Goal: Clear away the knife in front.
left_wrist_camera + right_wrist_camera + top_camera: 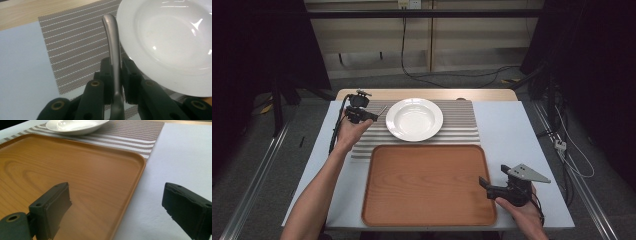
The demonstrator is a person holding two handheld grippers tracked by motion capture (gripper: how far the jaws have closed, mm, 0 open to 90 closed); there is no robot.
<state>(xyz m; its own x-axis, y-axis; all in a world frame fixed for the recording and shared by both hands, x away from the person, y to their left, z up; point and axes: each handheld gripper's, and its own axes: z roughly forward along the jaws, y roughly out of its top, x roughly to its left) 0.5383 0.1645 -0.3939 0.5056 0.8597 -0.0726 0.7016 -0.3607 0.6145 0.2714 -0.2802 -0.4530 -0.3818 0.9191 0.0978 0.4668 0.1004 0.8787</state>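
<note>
Now a big brown tray (429,185) is seen low in the middle of the high view, on a striped mat (462,125). Above it, a white plate (414,119) is set on the mat. At upper left, the left gripper (371,116) is clamped on a metal handle (113,50) just beside the plate. At lower right, the right gripper (484,184) is held wide apart at the tray's edge.
</note>
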